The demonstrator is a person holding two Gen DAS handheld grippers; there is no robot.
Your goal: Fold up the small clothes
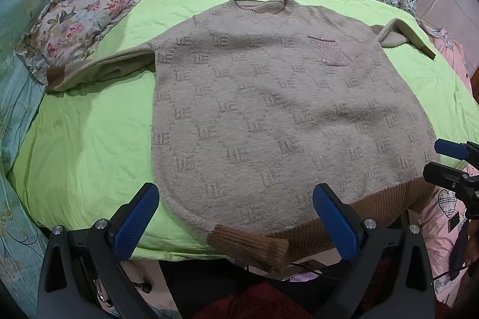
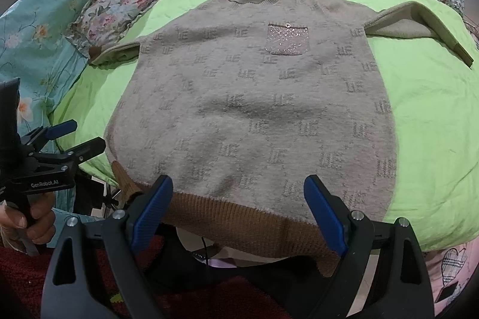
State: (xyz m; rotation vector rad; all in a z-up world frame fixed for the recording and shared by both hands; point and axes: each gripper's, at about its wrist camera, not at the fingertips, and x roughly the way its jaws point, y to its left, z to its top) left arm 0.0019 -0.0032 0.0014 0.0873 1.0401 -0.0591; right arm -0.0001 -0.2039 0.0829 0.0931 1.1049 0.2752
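sweater (image 1: 269, 109) lying flat, face up, mid-frame on green sheet (image 1: 89, 145), hem nearest, sleeves out at both sides, apparently spread ready for folding | left gripper (image 1: 236, 217) hovering over lower-left hem, fingers spread wide, empty | right gripper (image 2: 239, 208) hovering over hem, fingers wide apart, holding nothing

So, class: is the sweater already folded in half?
No, the sweater lies spread flat on the green sheet, both sleeves out.

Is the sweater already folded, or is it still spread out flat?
Spread out. The sweater lies face up on the green sheet, pocket showing, both sleeves out to the sides.
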